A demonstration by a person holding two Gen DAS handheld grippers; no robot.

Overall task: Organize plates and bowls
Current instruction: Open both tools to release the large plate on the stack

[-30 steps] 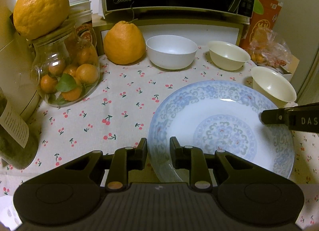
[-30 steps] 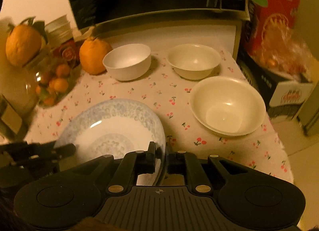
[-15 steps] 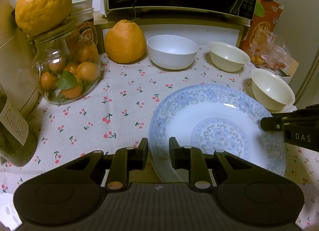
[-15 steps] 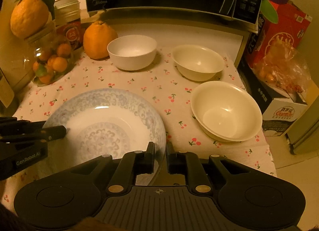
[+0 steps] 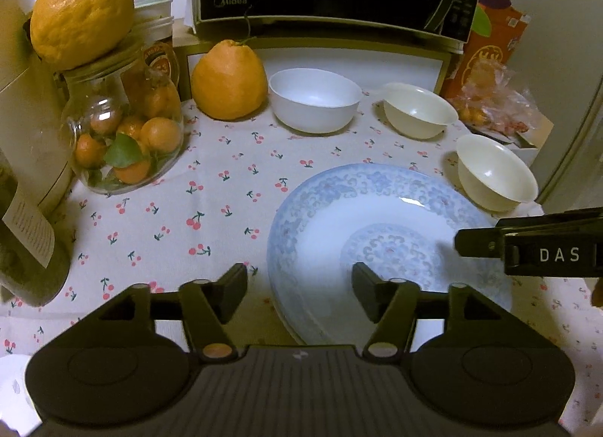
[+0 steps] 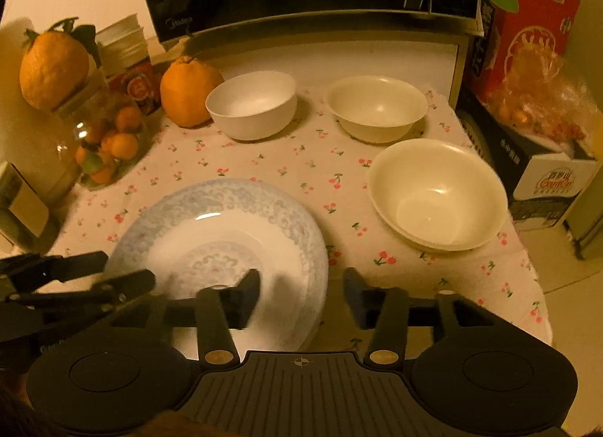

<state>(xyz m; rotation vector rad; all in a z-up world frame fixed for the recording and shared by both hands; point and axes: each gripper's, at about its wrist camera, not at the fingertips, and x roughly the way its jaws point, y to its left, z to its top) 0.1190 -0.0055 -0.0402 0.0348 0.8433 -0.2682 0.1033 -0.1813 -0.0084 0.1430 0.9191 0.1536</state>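
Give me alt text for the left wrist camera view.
The left gripper, jaws opening, straddles the near rim of a blue-patterned plate on a cherry-print tablecloth. The right gripper reaches over its right side; three bowls sit behind.

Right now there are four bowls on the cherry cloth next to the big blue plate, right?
Not quite: there are three bowls, not four. The right wrist view shows a white bowl and two cream bowls on the cherry cloth, beside the big blue plate.
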